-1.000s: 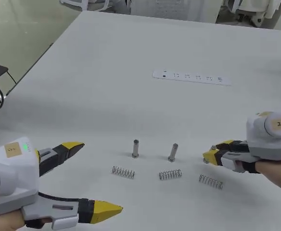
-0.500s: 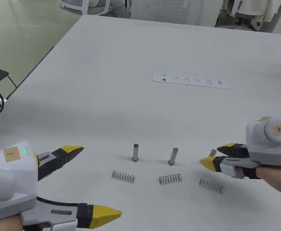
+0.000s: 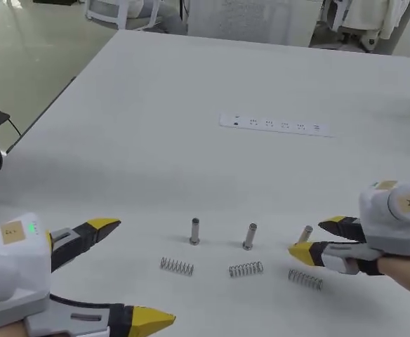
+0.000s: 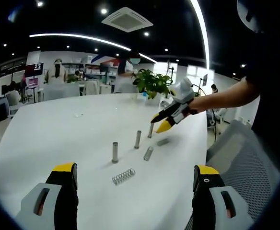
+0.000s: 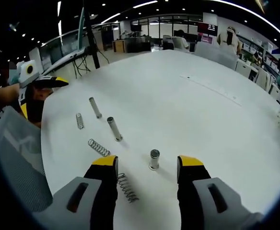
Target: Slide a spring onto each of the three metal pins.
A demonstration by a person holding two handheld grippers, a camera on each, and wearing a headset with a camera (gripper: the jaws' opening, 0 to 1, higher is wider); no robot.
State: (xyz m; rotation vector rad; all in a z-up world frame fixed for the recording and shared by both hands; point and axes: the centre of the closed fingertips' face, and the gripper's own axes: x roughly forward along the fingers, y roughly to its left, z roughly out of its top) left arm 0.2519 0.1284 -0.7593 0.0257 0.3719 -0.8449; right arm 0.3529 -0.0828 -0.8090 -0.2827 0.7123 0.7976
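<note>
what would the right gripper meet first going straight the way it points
The right gripper likely meets the nearest pin, upright just ahead between its open jaws; depth unclear.

Open office (image 4: 58, 79), ceiling lights (image 4: 73, 37)

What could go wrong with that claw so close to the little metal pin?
The right claw is open, with its jaws on either side of a pin that stands upright on the table. A small bump could tip the pin over. The spring lies right beside one jaw, so it might get nudged and roll away. It also looks thin, so a hard squeeze could bend it or make it pop out.
</note>
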